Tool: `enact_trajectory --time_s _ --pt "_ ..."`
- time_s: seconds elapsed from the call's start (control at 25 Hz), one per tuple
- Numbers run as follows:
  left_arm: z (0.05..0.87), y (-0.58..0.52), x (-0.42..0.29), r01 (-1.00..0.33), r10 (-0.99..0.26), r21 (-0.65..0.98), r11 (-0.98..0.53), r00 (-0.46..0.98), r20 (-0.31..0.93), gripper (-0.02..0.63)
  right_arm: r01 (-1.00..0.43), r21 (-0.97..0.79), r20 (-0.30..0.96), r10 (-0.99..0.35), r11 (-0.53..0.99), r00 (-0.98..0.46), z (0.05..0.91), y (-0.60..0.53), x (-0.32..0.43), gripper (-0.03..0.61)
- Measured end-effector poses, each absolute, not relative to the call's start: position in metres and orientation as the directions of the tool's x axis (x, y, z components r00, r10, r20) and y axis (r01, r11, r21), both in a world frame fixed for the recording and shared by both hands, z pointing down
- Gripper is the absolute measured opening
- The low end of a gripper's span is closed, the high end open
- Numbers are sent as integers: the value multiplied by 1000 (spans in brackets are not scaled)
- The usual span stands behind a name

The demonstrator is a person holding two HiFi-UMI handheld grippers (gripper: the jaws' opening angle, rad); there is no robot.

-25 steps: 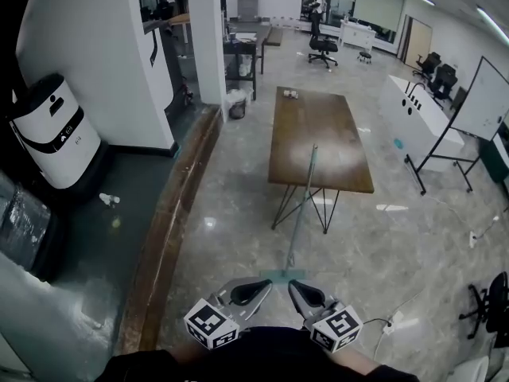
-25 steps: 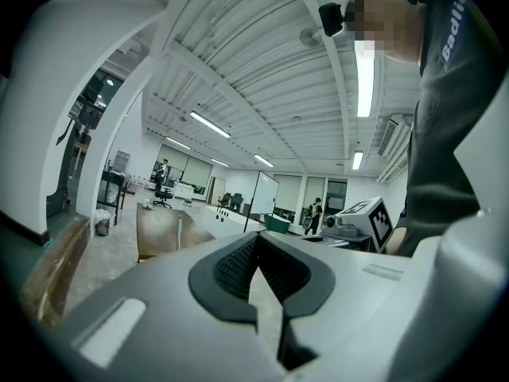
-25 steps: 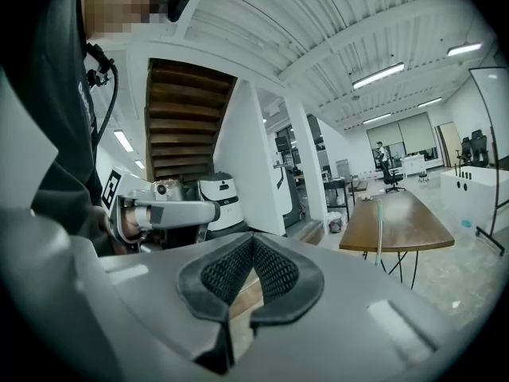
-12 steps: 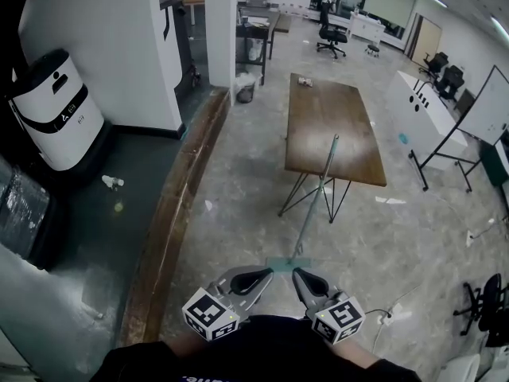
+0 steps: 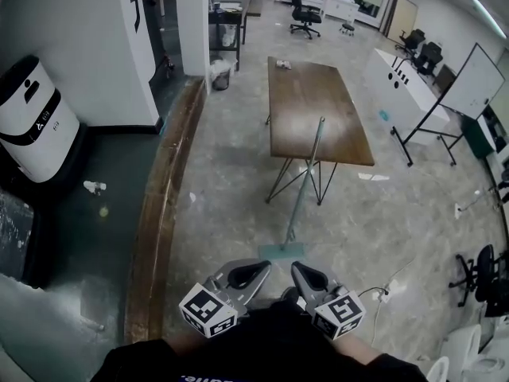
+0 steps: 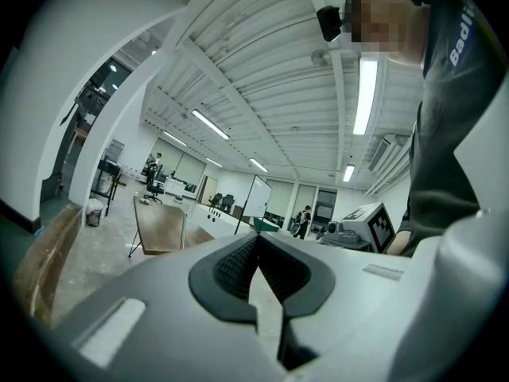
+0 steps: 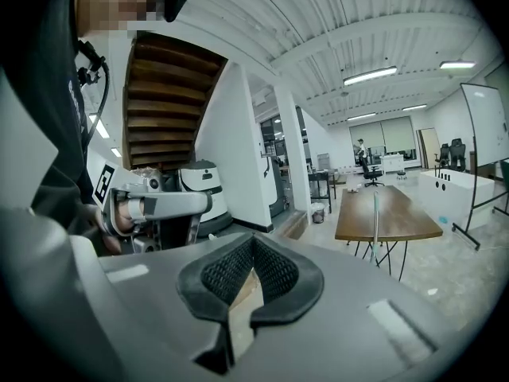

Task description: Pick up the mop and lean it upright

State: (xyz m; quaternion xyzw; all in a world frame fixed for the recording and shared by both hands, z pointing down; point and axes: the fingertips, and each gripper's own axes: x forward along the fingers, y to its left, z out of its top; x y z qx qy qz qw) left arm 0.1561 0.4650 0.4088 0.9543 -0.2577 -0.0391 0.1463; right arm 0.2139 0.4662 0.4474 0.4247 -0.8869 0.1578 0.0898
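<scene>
Mop [image 5: 300, 201] is seen propped against the near end of a wooden table [image 5: 314, 94]: its flat teal head [image 5: 280, 251] lies on the grey floor, and its thin handle slants up across the table's edge, with the top end standing above the tabletop. In the right gripper view the handle [image 7: 374, 221] is seen as a pale, nearly upright line in front of the table [image 7: 394, 209]. Neither gripper is in touch with it. The left gripper [image 5: 265, 267] and the right gripper [image 5: 295, 268] are held side by side, low in the head view and close to the person's body, with their tips just short of the mop head. The jaws of the left gripper [image 6: 256, 238] are closed, the ribbed pads meeting at their tips, and nothing is held between them. The jaws of the right gripper [image 7: 253, 239] are likewise closed tip to tip, and nothing is held there either. A marker cube is carried on each gripper. To the left, a white machine with a black band [image 5: 30, 126] is set against a white wall, and a wooden strip [image 5: 159, 213] is laid along the floor between it and the table. A whiteboard on a stand [image 5: 473, 82] is placed at the far right.
</scene>
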Motion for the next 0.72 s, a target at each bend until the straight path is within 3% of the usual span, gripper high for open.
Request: enact_trajectory --time_s 0.72 --pt "403 342 229 -592 -591 227 -774 803 80 20 -711 -253 207 -681 656 -702 453 335 292 6"
